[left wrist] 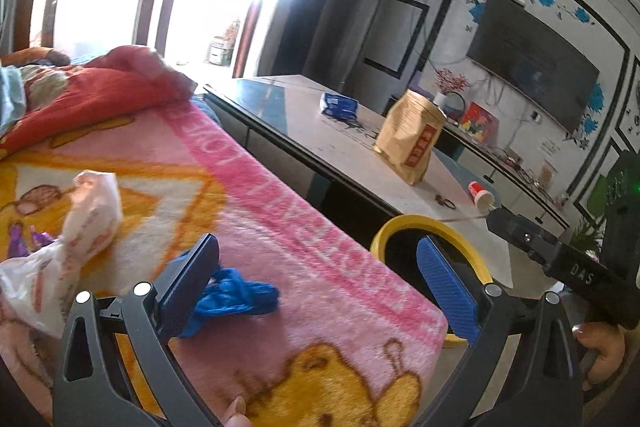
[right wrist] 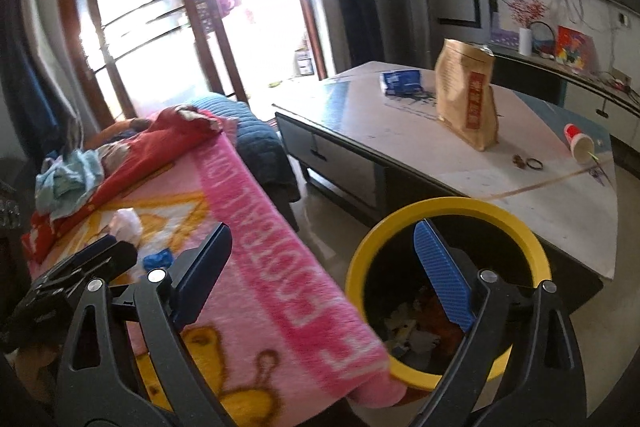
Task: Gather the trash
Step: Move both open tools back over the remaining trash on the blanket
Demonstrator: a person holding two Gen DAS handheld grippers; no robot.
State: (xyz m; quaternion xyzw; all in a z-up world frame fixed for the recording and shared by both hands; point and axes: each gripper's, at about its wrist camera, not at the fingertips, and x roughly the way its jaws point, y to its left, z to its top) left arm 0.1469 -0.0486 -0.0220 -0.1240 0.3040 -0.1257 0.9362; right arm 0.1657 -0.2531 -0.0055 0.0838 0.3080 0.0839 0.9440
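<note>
Both claws gape empty, blue wrapper [left wrist: 236, 297] clear only leftward, bin [right wrist: 448, 211] contents only rightward.

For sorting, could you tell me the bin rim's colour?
Yellow rim, clearest from the right wrist.

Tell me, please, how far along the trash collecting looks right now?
Some is done: scraps already lie in the yellow-rimmed bin. Nothing is in hand; the right tongs and left tongs both stand open and empty. Left on the pink blanket: a crumpled blue wrapper and a white plastic bag.
</note>
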